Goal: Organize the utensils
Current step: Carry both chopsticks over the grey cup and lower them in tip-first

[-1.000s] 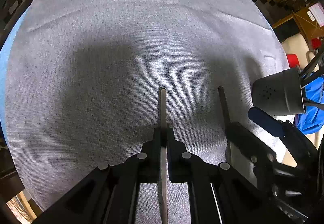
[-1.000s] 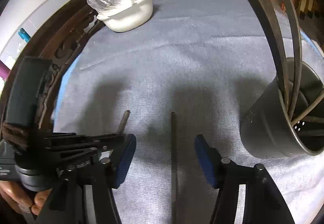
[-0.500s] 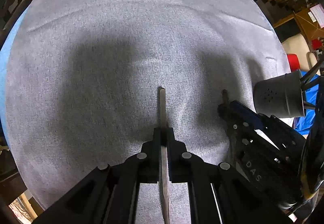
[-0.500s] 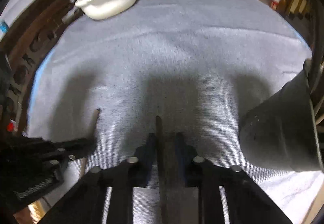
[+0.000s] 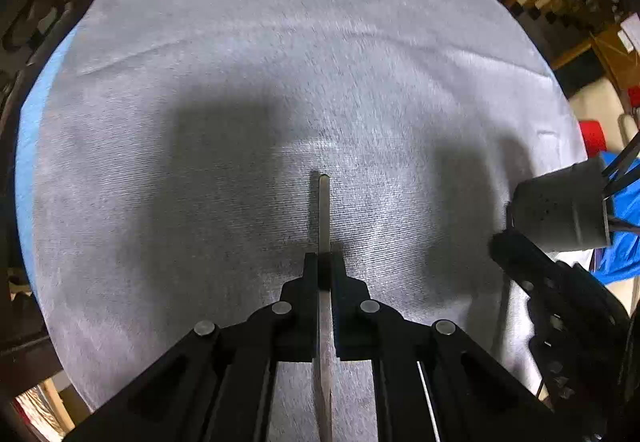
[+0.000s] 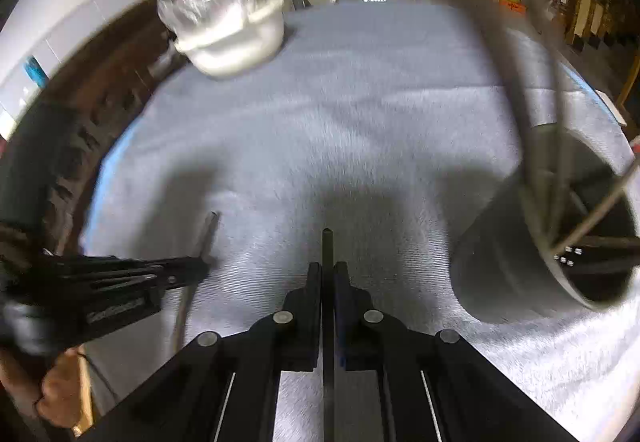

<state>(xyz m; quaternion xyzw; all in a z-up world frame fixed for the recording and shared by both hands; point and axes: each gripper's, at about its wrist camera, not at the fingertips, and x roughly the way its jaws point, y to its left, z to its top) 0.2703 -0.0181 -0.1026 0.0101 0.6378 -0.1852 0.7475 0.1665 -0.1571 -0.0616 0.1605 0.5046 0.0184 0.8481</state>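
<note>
- The silver utensil [image 5: 324, 214] runs lengthwise away from the lens, clamped in the left gripper [image 5: 324, 266]; its working end is cut off below.
- The dark utensil [image 6: 327, 246], likewise lengthwise, sits pinched in the right gripper [image 6: 327, 274], just left of the dark holder [image 6: 520, 266].
- Holder's contents blur; the gripper lettering is unreadable.

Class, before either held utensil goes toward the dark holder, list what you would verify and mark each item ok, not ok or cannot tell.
1. Left gripper shut on the flat silver metal utensil handle: ok.
2. Right gripper shut on the thin dark utensil handle; its jaws have just been closing: ok.
3. Dark perforated metal utensil holder upright on the grey tablecloth: ok.
4. Room in the holder among the utensils already standing there: cannot tell.
5. Which utensil each gripper holds: cannot tell, working ends hidden.
</note>
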